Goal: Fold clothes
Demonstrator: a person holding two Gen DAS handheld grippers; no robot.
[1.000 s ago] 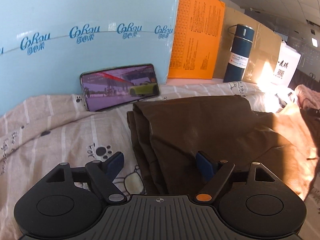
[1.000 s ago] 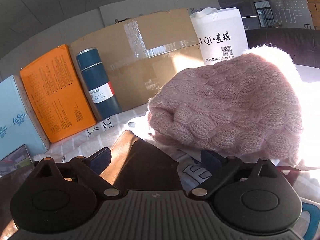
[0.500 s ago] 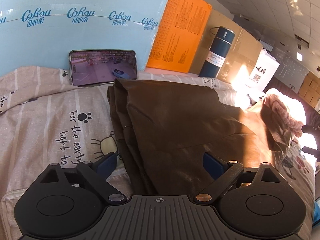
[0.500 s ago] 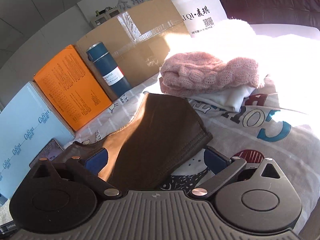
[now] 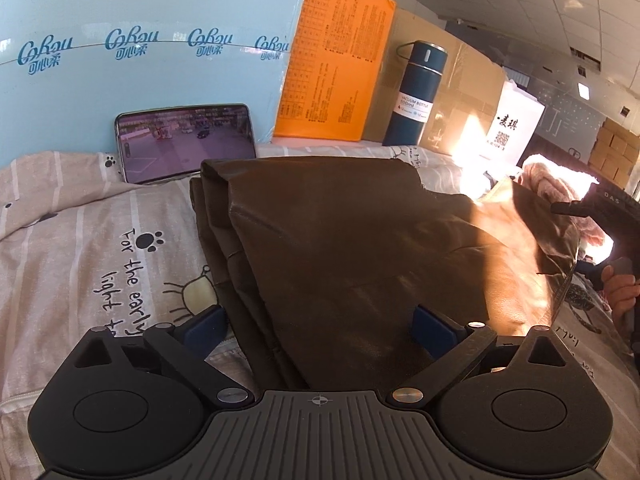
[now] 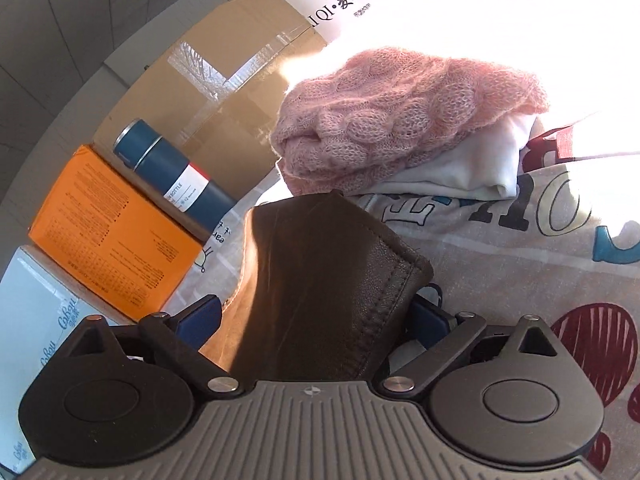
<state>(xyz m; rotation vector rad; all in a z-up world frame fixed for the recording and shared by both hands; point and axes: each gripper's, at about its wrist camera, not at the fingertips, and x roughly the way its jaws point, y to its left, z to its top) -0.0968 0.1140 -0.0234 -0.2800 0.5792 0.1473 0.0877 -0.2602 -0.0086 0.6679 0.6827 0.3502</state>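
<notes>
A folded brown leather-like garment (image 5: 344,248) lies on the printed bedsheet (image 5: 100,240). My left gripper (image 5: 318,324) is open, its blue fingers (image 5: 202,324) straddling the garment's near edge. My right gripper (image 6: 316,320) is open, with the garment's stitched end (image 6: 332,280) between its blue fingers (image 6: 200,318); whether they touch it I cannot tell. In the left wrist view the right gripper's body and the hand holding it (image 5: 616,256) show at the garment's far right end.
A folded pink knit sweater (image 6: 400,120) lies on a white garment (image 6: 472,168) beyond the brown one. Along the back stand a light blue box (image 5: 140,60), a phone (image 5: 184,140), an orange box (image 5: 336,64), a blue bottle (image 5: 416,92), a cardboard box (image 6: 208,96) and a white bag (image 5: 512,128).
Both grippers have pulled back and risen, so more of the brown garment shows. The right gripper has tilted and the garment's stitched end now lies between its fingers.
</notes>
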